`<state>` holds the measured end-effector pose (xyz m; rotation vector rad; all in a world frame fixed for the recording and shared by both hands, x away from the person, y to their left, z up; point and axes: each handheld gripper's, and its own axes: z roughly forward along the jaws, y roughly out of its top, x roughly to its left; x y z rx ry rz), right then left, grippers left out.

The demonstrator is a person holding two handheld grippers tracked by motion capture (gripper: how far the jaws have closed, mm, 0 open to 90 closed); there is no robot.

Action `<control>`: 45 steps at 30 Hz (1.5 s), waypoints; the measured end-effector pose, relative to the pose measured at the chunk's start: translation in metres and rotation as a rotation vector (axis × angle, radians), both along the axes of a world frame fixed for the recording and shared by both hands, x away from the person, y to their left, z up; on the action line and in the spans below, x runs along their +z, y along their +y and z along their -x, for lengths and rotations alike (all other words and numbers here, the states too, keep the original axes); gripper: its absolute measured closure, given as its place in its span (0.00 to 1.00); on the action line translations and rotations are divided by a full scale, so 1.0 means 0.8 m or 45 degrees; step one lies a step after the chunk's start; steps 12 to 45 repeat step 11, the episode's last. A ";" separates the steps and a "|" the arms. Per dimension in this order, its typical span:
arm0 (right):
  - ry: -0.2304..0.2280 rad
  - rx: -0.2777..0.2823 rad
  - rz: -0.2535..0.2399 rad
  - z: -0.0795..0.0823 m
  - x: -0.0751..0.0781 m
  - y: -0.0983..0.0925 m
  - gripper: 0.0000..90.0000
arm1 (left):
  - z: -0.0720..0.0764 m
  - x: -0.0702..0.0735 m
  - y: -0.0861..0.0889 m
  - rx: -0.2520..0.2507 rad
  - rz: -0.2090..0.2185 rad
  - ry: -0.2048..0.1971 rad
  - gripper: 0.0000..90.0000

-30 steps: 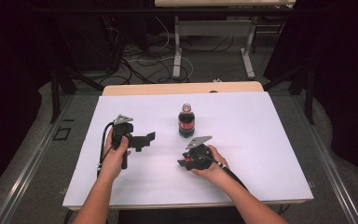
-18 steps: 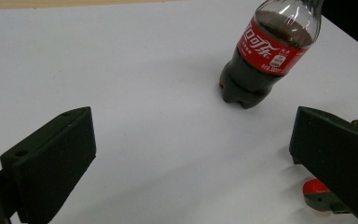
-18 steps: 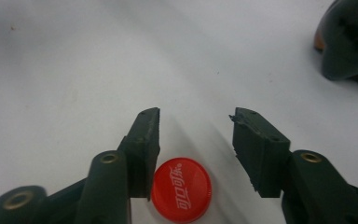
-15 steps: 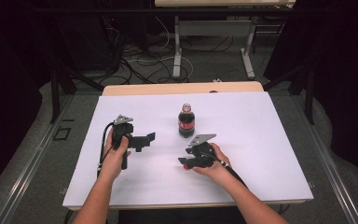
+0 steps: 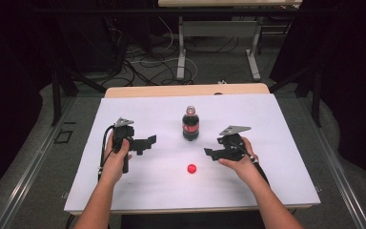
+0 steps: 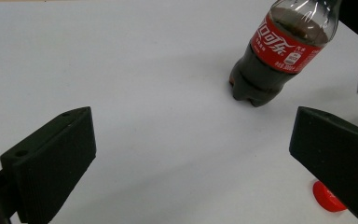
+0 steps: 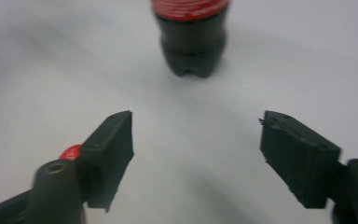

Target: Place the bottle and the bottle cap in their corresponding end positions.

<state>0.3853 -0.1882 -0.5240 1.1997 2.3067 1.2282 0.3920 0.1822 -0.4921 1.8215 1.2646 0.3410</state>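
One uncapped bottle (image 5: 190,125), cola inside.

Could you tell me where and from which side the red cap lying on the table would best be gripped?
Probably by its round rim, coming straight down from above. The red cap lies low and flat on the white table, apart from the cola bottle, so a level approach would likely scrape the surface. The right gripper, jaws just opened with nothing between them, sits beside it.

Right gripper (image 5: 210,153) now farther right and higher, jaws just opened, nothing between them; red cap (image 5: 191,168) left bare on table (image 5: 286,143).
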 end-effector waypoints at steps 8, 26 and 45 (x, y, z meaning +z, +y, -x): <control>-0.022 -0.194 0.004 -0.004 0.009 -0.071 0.16 | -0.004 -0.005 0.010 0.028 -0.010 0.011 0.01; -0.037 -0.258 0.005 -0.003 0.011 -0.089 0.06 | -0.006 -0.009 0.014 0.037 -0.031 0.026 0.01; -0.037 -0.258 0.005 -0.003 0.011 -0.089 0.06 | -0.006 -0.009 0.014 0.037 -0.031 0.026 0.01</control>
